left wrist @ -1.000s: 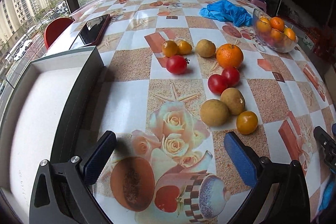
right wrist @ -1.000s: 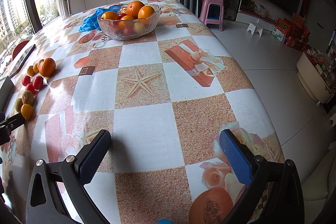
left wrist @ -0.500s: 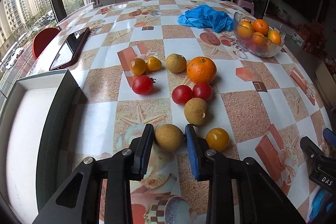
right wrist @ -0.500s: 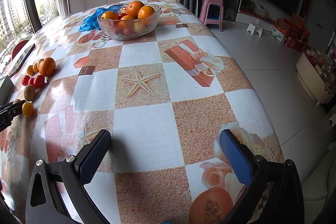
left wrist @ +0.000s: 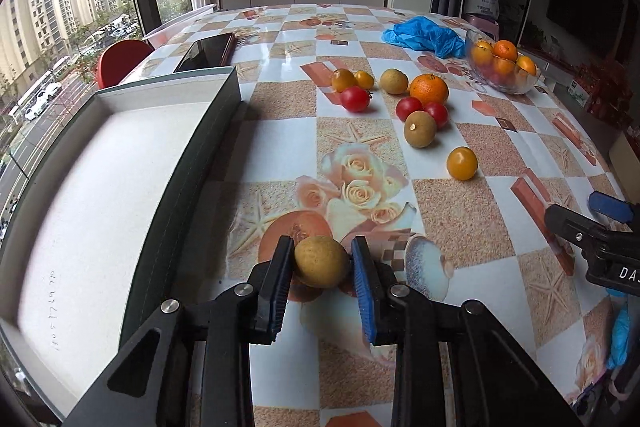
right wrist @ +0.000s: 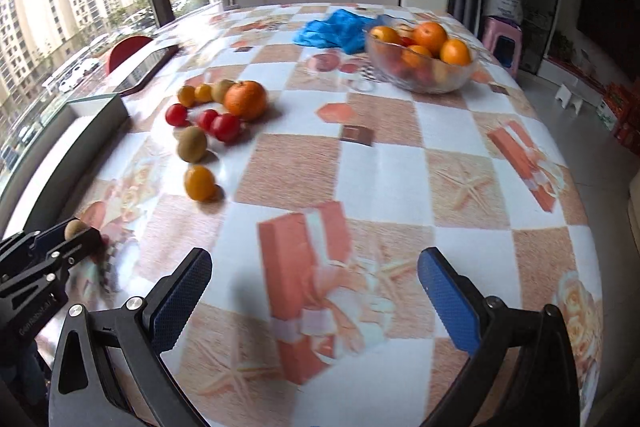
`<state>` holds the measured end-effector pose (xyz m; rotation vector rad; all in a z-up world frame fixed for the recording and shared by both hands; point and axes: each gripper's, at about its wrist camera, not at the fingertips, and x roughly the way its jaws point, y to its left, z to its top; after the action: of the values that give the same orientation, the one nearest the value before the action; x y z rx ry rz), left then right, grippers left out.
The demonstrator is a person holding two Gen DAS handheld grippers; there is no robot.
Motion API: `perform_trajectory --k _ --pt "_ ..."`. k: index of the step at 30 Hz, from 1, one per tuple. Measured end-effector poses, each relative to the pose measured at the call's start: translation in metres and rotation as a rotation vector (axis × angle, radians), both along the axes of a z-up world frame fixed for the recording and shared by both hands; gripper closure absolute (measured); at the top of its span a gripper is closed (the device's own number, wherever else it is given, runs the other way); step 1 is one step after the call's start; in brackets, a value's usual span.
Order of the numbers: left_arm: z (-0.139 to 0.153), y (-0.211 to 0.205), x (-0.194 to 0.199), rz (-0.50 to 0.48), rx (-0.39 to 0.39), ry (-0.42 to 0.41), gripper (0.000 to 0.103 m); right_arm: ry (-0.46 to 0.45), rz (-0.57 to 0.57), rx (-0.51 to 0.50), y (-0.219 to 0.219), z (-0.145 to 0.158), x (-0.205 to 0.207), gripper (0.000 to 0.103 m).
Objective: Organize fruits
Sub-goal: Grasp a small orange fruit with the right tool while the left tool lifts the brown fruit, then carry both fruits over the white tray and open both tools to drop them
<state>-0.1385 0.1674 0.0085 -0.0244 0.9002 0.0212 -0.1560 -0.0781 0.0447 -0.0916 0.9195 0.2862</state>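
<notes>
We log the scene from biggest to smallest. The checkered, floral-print oilcloth table [left wrist: 280, 131] carries everything. On its left side sits the grey-walled rectangular tray with a white floor [left wrist: 100, 187]; as far as the left wrist view shows it holds no fruit, so we judge the sorting barely begun. The clear glass bowl of oranges [right wrist: 420, 67] stands at the far right, the loose cluster well apart from it: one large orange [left wrist: 429, 89], brown round fruits, red tomatoes and small yellow-orange fruits, roughly nine pieces still on the cloth.

Left gripper [left wrist: 322, 263]: jaws closed to the width of a tan-brown, slightly oval fruit [left wrist: 321, 261], both pads pressing its sides. It hangs just above the cloth, near the tray's long wall but outside it. Its long axis runs roughly crosswise, pad to pad; stem end not discernible.

Right gripper [right wrist: 316, 291]: jaws spread wide, holding nothing, above bare cloth.

Next, in our judgement: carry the fruit left over the tray wall.
</notes>
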Motion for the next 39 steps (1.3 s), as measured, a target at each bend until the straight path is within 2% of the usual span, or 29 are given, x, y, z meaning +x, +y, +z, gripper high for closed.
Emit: perform_trajectory --k 4,7,9,13,15,17,22,27,32,39 --pt "0.0 0.005 -0.004 0.013 -0.013 -0.011 0.072 0.018 0.089 -0.008 0.04 0.002 0.01 0.001" --pt "-0.001 0.005 -0.004 0.021 -0.012 -0.021 0.072 0.024 0.111 -0.029 0.057 -0.001 0.019 0.006" --pt "-0.001 0.006 -0.004 0.026 -0.014 -0.026 0.072 0.053 0.119 -0.025 0.062 -0.004 0.026 0.023" --pt "-0.001 0.006 -0.004 0.029 -0.024 -0.027 0.072 0.071 0.121 -0.038 0.069 -0.008 0.033 0.032" --pt "-0.001 0.007 -0.004 0.029 -0.028 -0.024 0.072 0.053 0.134 -0.064 0.074 -0.008 0.031 0.045" --pt "-0.001 0.008 -0.004 0.03 -0.034 -0.026 0.072 0.05 0.163 -0.054 0.076 -0.005 0.029 0.08" --pt "-0.001 0.01 -0.006 0.027 -0.055 -0.023 0.072 0.079 0.181 -0.002 0.065 -0.001 0.017 0.08" --pt "0.002 0.018 -0.009 0.019 -0.157 -0.008 0.072 0.092 0.175 0.009 0.049 0.0 -0.001 0.08" --pt "0.005 0.018 -0.014 0.015 -0.179 -0.012 0.072 0.107 0.156 0.038 0.039 0.003 -0.008 0.08" --pt "0.023 0.022 -0.024 0.011 -0.197 -0.062 0.072 0.109 0.167 0.053 0.048 0.008 -0.014 0.08"
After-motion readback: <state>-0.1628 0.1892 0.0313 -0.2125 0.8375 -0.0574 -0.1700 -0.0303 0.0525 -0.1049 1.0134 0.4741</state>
